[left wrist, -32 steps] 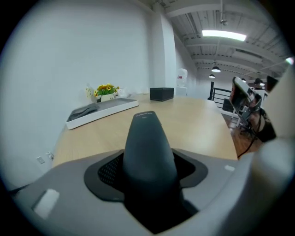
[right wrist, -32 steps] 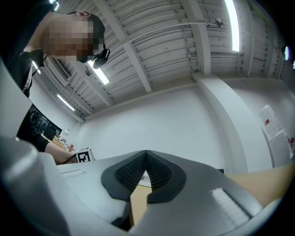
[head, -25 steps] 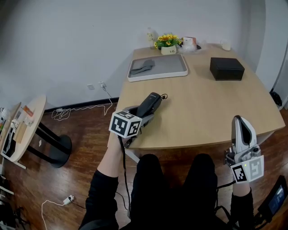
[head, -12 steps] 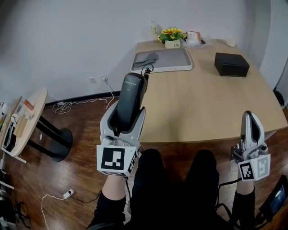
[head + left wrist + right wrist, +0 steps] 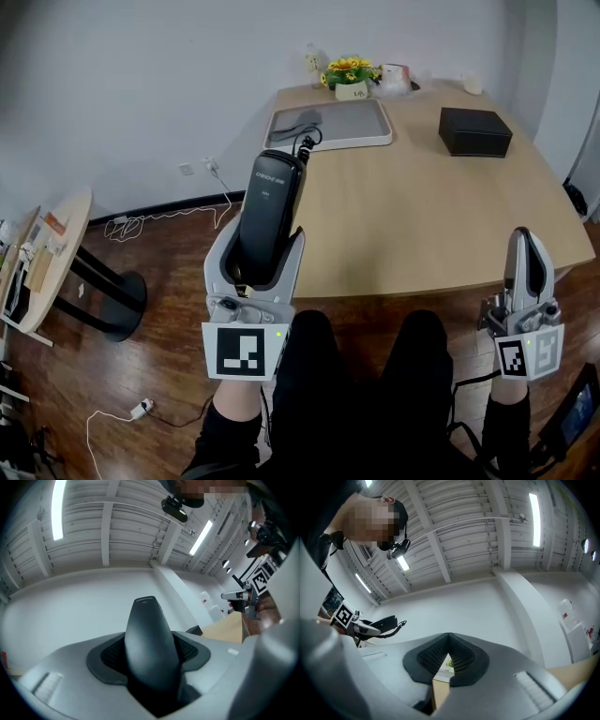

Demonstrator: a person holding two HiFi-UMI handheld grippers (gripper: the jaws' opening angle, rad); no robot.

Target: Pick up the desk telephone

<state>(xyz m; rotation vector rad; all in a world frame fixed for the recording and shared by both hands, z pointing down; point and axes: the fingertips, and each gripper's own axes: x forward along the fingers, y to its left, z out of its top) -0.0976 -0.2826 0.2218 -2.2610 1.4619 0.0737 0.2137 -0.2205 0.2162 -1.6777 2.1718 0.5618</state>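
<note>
The left hand-held gripper (image 5: 262, 242) is clamping the black telephone handset (image 5: 274, 199), holding it lifted clear of the surface (image 5: 422, 220) as the pickup requires. The right hand-held gripper (image 5: 521, 246) is idling, jaws together, empty.

Gripping the handset (image 5: 272, 192) in the left tongs (image 5: 257, 246) at 7 o'clock, tips aimed toward 12, and holding the right tongs (image 5: 523, 236) closed and empty at 4 o'clock, likewise aimed toward 12.

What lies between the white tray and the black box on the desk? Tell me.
Nothing. In the head view, the desk between the white tray and the black box is bare wood.
</note>
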